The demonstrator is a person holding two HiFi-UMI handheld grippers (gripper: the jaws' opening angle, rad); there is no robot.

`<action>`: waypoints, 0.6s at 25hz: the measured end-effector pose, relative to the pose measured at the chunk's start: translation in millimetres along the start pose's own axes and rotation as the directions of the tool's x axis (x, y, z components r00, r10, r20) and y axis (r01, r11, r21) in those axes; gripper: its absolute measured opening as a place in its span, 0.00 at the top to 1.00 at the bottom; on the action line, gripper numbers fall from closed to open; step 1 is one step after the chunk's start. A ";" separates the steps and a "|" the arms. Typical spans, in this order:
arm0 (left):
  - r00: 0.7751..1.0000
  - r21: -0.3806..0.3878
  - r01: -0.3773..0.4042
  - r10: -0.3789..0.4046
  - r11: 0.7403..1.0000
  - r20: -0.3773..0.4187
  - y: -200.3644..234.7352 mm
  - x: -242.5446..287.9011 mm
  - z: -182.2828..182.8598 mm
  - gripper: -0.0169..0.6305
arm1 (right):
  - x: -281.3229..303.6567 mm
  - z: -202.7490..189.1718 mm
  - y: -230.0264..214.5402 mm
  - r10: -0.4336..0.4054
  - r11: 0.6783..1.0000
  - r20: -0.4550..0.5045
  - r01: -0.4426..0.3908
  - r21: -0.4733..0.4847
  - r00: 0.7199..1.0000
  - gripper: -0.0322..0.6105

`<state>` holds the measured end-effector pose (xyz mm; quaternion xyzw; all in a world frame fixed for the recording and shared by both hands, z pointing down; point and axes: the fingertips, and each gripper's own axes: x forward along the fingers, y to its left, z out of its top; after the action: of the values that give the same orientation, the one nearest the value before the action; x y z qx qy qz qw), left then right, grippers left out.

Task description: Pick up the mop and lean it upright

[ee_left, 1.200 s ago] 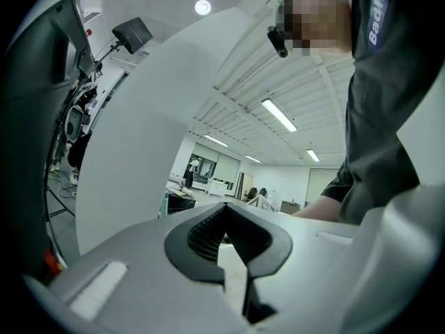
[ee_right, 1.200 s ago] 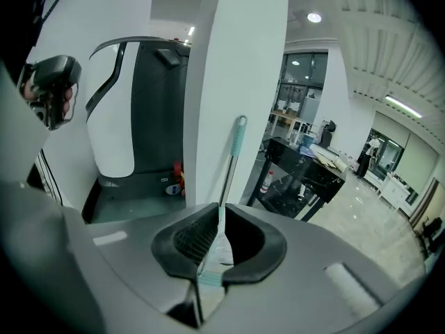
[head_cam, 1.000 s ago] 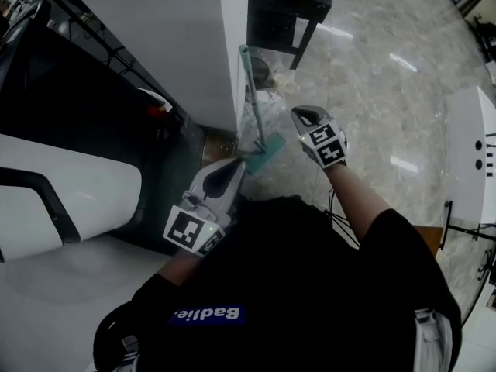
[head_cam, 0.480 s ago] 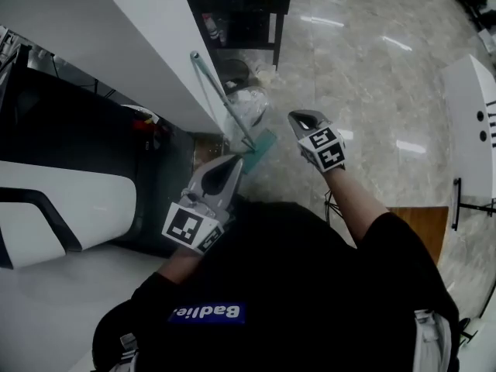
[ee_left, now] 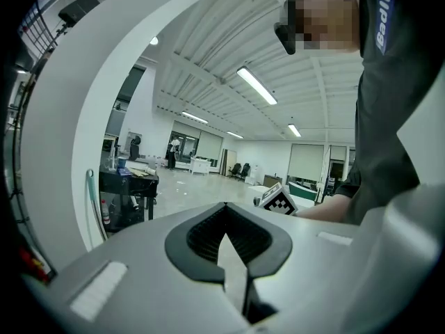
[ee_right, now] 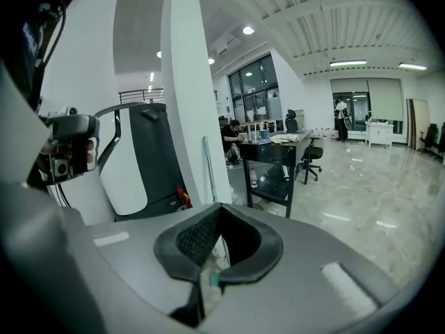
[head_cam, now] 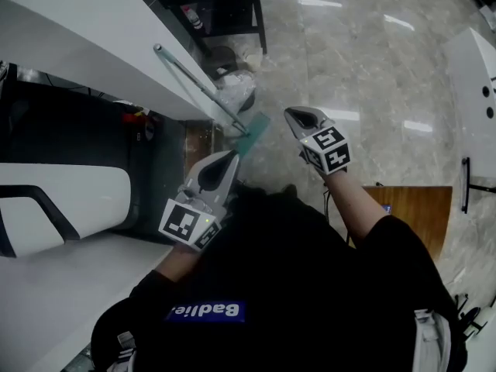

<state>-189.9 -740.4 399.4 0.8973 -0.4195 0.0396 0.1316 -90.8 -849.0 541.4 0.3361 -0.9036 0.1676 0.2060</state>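
My left tongs (head_cam: 231, 156) and right tongs (head_cam: 290, 115) are both closed on nothing, held out over the marble floor (head_cam: 372, 68). Just ahead, between them, the mop (head_cam: 203, 91) leans against the white wall (head_cam: 85, 37), its teal head down on the floor.

The mop (head_cam: 200, 91) has a slim pale-teal handle and a flat teal head; it stands tilted on the floor (head_cam: 372, 68), its top apparently resting against the white wall (head_cam: 93, 45).
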 end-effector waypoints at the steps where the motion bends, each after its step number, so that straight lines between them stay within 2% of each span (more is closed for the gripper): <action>1: 1.000 -0.001 -0.005 0.005 1.000 -0.012 -5.6 1.1 -4.6 0.94 | -5.9 -3.0 0.7 0.008 1.000 0.012 -0.009 0.015 1.000 0.95; 8: 0.998 0.004 0.007 -0.007 1.000 -0.065 -42.6 3.1 -18.4 0.94 | -42.7 -17.3 8.8 0.034 0.997 0.042 -0.036 0.062 0.999 0.95; 15: 0.994 0.009 0.086 -0.086 0.996 -0.067 -51.9 5.7 -18.0 0.95 | -65.5 -7.8 29.1 0.006 0.996 0.084 -0.014 0.093 0.996 0.95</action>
<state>-145.9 -707.9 407.2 0.9134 -0.3756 0.0663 0.1419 -63.3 -789.5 511.5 0.3477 -0.9041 0.1968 0.1514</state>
